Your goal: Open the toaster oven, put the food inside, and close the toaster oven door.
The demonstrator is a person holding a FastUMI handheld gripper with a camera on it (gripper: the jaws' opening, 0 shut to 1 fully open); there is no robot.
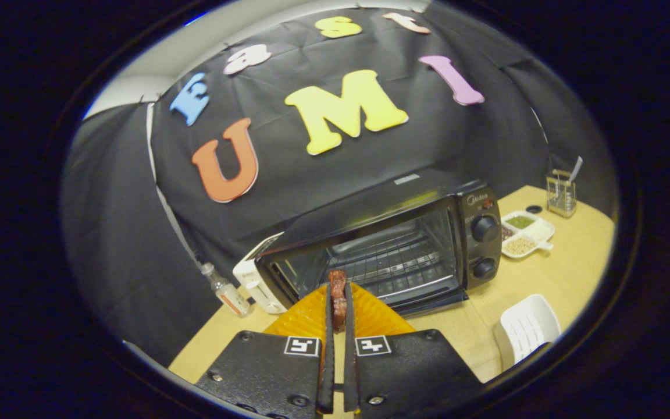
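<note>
My gripper (338, 294) is shut on a reddish-brown strip of food (337, 278), which sticks up past the fingertips. Under the fingers lies an orange plate (373, 319) on the wooden table (573, 267). Just beyond the food stands the black toaster oven (370, 212), turned slightly to the left. Its door looks folded down at the front (434, 302), and the wire rack (396, 262) inside is plainly visible. Two knobs (484, 228) sit on its right panel.
A white device (250, 279) and a small bottle (227, 293) stand left of the oven. To its right are a white divided dish of seeds (537, 231) and a glass holder (562, 196). A white ribbed tray (530, 329) lies near the table's front right.
</note>
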